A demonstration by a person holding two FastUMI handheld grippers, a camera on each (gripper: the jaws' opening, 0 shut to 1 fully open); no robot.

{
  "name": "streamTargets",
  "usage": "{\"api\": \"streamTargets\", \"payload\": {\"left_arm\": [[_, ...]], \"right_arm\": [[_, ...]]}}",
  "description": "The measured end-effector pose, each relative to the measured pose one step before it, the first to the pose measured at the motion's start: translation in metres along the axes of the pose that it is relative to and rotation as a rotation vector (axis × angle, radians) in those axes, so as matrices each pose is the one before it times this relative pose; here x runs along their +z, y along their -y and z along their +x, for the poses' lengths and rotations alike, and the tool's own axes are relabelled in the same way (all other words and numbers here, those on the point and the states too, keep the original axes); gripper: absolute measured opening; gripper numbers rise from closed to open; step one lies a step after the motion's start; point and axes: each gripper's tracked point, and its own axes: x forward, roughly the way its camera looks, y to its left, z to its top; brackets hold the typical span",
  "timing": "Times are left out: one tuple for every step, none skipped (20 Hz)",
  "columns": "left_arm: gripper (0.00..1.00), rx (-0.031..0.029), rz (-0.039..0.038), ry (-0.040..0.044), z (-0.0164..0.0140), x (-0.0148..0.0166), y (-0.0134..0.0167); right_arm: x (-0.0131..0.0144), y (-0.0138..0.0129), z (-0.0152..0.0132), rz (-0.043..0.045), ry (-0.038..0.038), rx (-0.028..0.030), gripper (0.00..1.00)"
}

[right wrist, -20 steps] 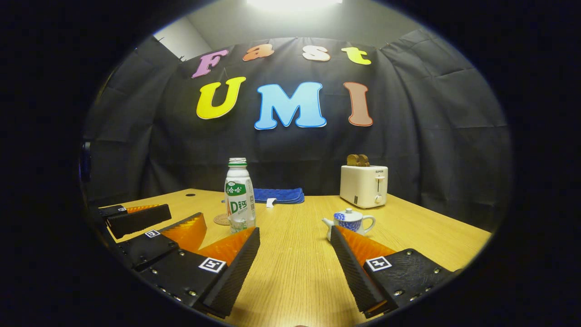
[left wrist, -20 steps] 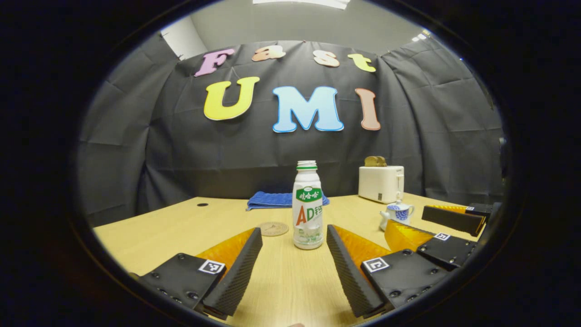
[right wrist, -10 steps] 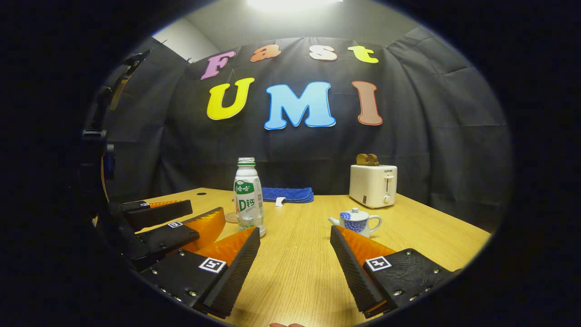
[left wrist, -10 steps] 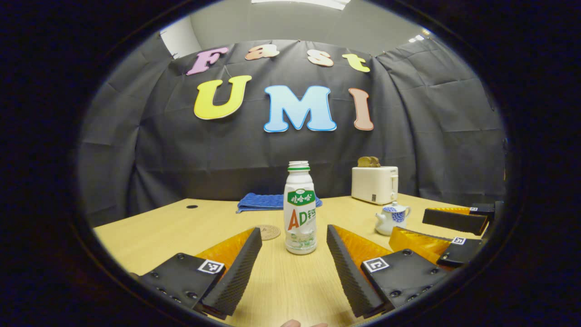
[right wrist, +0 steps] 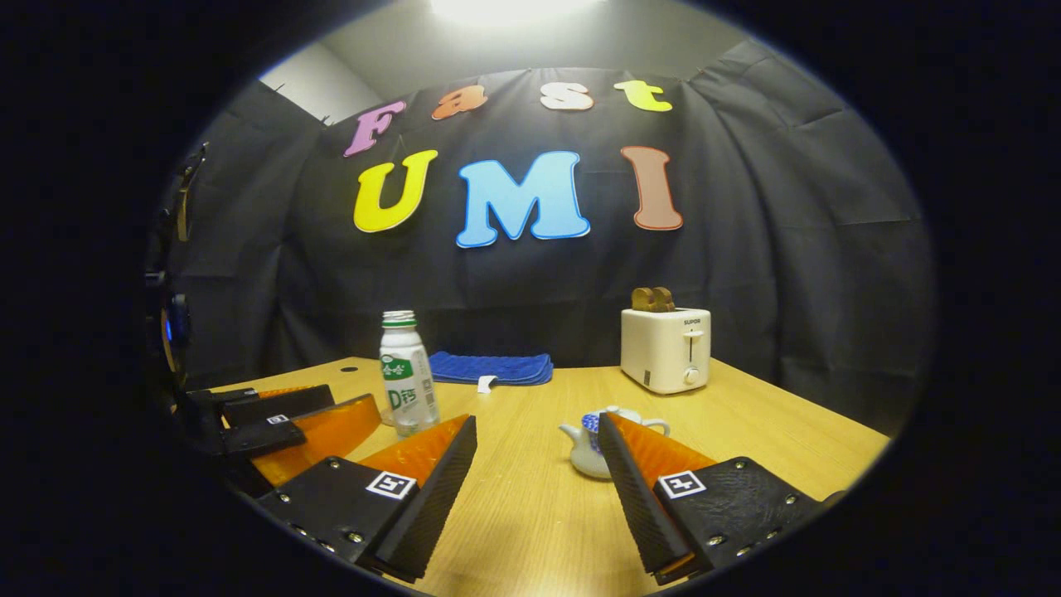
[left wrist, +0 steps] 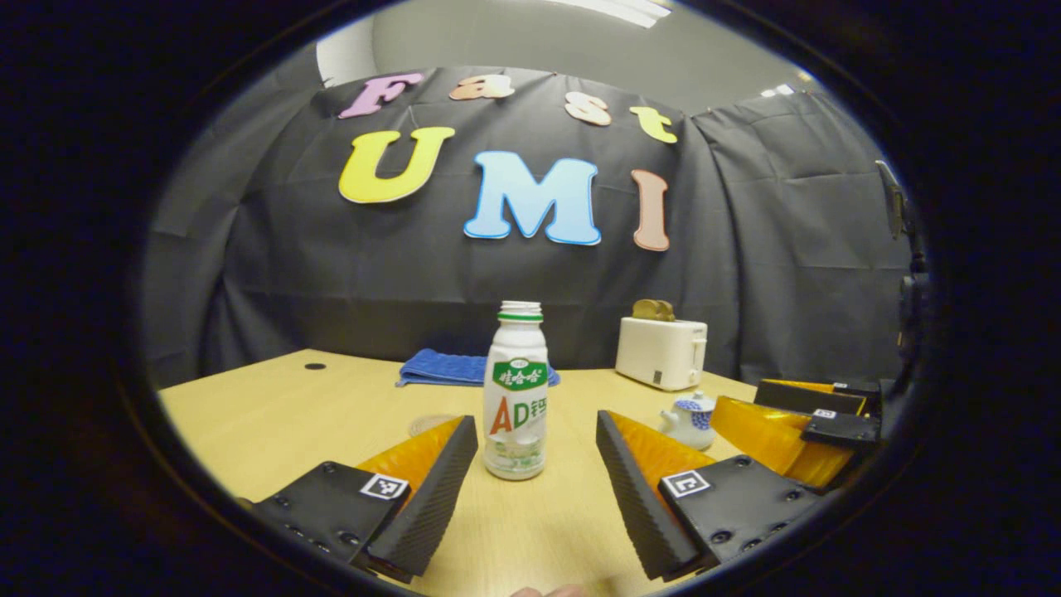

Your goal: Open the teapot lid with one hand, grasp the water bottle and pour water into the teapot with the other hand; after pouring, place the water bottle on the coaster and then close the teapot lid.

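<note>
The left gripper (left wrist: 537, 481) has closed in on the water bottle (left wrist: 515, 390), jaws apart, the bottle upright between them, untouched. The right gripper (right wrist: 537, 485), jaws apart, has neared the teapot (right wrist: 590, 444), right of the bottle, lid on.

The light comes from a bright white ceiling lamp (right wrist: 506, 8) that glares in the right gripper view. The pale wooden table (right wrist: 530, 514) shines softly and shows only faint shadows. The black cloth wall (left wrist: 746, 249) looks dim. Straight lines bend near the round edges. Both pictures look sharp.
</note>
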Motion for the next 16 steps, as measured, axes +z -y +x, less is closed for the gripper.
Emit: {"api": "streamTargets", "payload": {"left_arm": [[0.97,-0.01591,0.0152,0.02162,0.00404,0.01017,0.00325],[0.99,-0.01733,0.01579,0.02783,0.00446,0.01007,0.00318],[0.99,-0.02235,0.01186,0.02646,0.00502,0.01026,0.00357],[0.99,-0.0176,0.00672,0.01882,0.00598,0.00426,0.00142],[0.99,-0.00617,-0.0005,0.01207,0.00665,0.0034,-0.0012],[0.99,-0.00444,-0.00129,0.00183,0.00685,-0.00076,-0.00233],[0.99,0.00228,0.00033,-0.00823,0.00672,-0.0009,-0.00257],[0.99,0.00121,-0.00076,-0.00543,0.00647,-0.00059,-0.0029],[0.98,-0.00253,-0.00186,-0.01039,0.00592,-0.00398,-0.00212],[0.96,0.00702,-0.00459,-0.00608,0.00148,-0.00264,-0.00286],[0.95,0.00857,-0.01247,-0.00138,0.00107,-0.0041,-0.00333],[0.95,0.00306,-0.01297,-0.00893,0.00078,-0.00732,-0.00155],[0.99,-0.00007,-0.00044,-0.01133,0.00025,-0.00367,-0.00155],[0.96,-0.0009,-0.00668,-0.01032,0.00084,-0.005,-0.00111],[0.95,-0.00796,-0.00407,-0.00765,0.00167,-0.00224,0.00077],[0.95,0.00092,0.00256,-0.00846,0.00086,-0.00317,-0.00083]], "right_arm": [[0.00046,0.00887,0.00854,-0.00525,-0.00861,-0.01289,0.91],[0.00072,0.00872,0.00867,-0.00074,-0.00365,-0.01151,0.91],[0.00052,0.00728,0.00989,0.00383,-0.00983,-0.01049,0.91],[-0.00449,0.00666,0.01131,0.00575,-0.01814,-0.01067,0.9],[-0.00248,0.00554,0.01102,0.00759,-0.02001,-0.00978,0.91],[-0.00235,0.00428,0.00817,0.00068,-0.01599,-0.00683,0.91],[0.00107,0.00454,0.00832,-0.00174,-0.00413,-0.01005,0.91],[-0.00095,0.00458,0.00779,-0.01178,-0.00288,-0.0134,0.91],[-0.00219,0.00109,0.00881,-0.00656,-0.01457,-0.0039,0.91],[-0.00209,-0.0001,0.00235,0.0043,-0.02022,-0.00027,0.91],[-0.00166,-0.00053,0.00653,0.00311,-0.00613,-0.00032,0.85],[-0.00048,-0.00139,0.00482,-0.00703,-0.00676,-0.00115,0.8],[-0.00273,0.00113,0.00487,-0.01667,-0.0004,-0.01085,0.79],[0.00093,0.00173,0.00054,-0.01669,-0.00444,-0.00942,0.66],[-0.00117,-0.0022,0.0029,-0.01644,-0.01392,0.00142,0.59],[-0.00366,-0.00097,0.00103,-0.01572,-0.01118,-0.00027,0.58]]}}
